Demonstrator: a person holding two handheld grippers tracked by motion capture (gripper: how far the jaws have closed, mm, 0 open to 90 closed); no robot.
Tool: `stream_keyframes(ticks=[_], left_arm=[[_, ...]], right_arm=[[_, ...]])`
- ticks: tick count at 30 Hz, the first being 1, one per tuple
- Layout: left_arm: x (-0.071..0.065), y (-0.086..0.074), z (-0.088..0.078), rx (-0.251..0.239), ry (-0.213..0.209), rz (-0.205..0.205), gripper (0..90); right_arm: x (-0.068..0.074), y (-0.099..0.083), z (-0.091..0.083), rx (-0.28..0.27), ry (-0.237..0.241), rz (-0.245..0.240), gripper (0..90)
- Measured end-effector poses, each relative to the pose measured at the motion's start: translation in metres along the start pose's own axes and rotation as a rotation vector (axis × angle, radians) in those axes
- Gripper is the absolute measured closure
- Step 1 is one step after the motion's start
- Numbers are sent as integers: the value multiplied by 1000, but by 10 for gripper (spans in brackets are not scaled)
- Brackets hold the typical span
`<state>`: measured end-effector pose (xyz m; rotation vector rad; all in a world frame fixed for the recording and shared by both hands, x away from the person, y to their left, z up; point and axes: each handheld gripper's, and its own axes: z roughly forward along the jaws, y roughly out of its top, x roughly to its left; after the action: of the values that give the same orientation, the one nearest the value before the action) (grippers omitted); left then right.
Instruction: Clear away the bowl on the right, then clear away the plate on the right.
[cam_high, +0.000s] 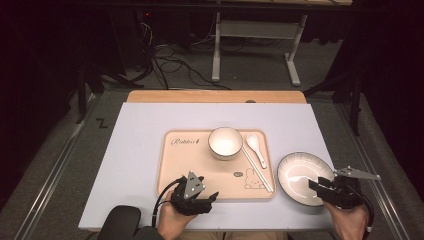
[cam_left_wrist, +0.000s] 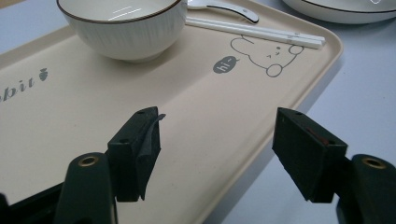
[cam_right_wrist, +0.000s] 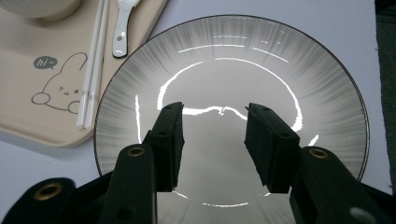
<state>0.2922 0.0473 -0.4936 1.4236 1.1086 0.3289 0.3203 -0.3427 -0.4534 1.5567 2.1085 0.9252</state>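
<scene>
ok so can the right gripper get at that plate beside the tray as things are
Probably yes. The right gripper hangs over the near part of the plate with its jaws apart and nothing between them. The plate lies on the table just right of the tray, whose chopsticks stay clear of the near rim.

One tray (cam_high: 190, 170), one bowl (cam_high: 225, 142), one plate (cam_high: 300, 175), one spoon (cam_high: 254, 146), one pair of chopsticks (cam_high: 257, 170), two grippers

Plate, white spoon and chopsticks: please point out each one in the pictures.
plate (cam_right_wrist: 261, 65), right gripper view, on its ribbed inner wall.
white spoon (cam_high: 253, 143), high view, on its scoop.
chopsticks (cam_left_wrist: 261, 32), left gripper view, on the middle of the pair.
</scene>
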Motion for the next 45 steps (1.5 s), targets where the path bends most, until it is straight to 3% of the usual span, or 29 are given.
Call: stream_keyframes(ticks=[7,13,16,30,36,45], left_arm=[[1,0,-2,-8,7,-8,324],[0,-3,1,-3,28,24,326],[0,-4,0,-6,43,26,326],[9,-4,-20,-46,122,8,327],[11,-5,-25,-49,145,4,327],[13,-6,-28,-57,166,0,327]], right_arm=[[-10,-1,2,-6,-14,20,574],[-20,3,3,-9,-60,22,586],[-29,2,2,-7,-64,49,612],[-59,15,21,12,-111,78,637],[-65,20,24,-4,-117,72,645],[-73,20,28,19,-99,108,661]])
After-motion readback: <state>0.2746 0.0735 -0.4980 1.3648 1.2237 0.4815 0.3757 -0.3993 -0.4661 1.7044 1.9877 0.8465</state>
